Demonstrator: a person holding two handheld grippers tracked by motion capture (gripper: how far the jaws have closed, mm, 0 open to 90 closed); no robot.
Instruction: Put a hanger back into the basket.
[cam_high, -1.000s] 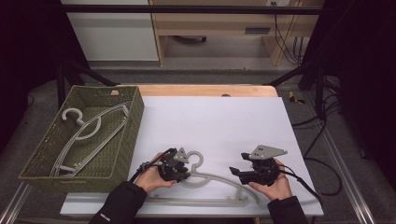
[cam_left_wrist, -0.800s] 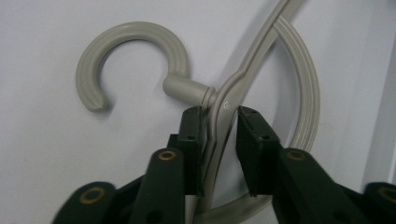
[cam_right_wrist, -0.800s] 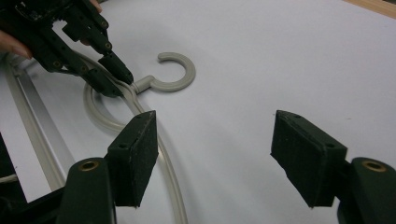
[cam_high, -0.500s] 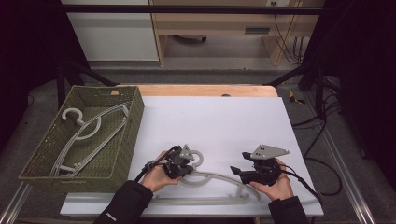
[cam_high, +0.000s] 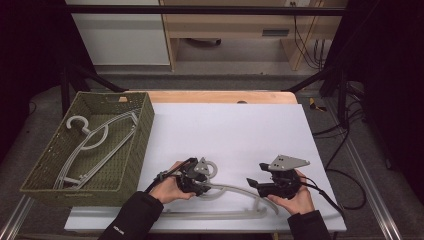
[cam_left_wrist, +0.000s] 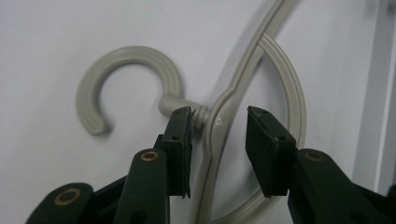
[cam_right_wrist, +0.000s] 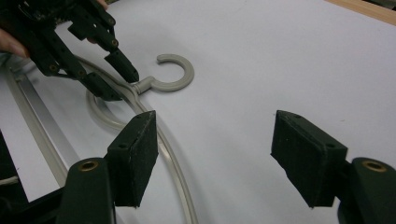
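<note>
Surface: white table top (cam_high: 235, 135), wooden edge at 12 o'clock.
Left gripper (cam_left_wrist: 218, 119): jaws have just been opening; they straddle the neck of the grey hanger (cam_high: 235, 190), pads not pressing on it.
Right gripper (cam_right_wrist: 212, 140): jaws apart, nothing between them; hanger arm passes just beside one pad.
Hanger: flat on table at 6 o'clock, hook (cam_left_wrist: 126, 79) free.
Basket (cam_high: 130, 155): green, woven, at 9 o'clock, holds more grey hangers (cam_high: 95, 145).

The grey plastic hanger (cam_left_wrist: 219, 135) lies flat on the white table, its neck between the parted jaws of the left gripper (cam_left_wrist: 218, 135), its open hook just beyond them and one ribbed arm curving toward the right gripper (cam_high: 252, 183).
</note>
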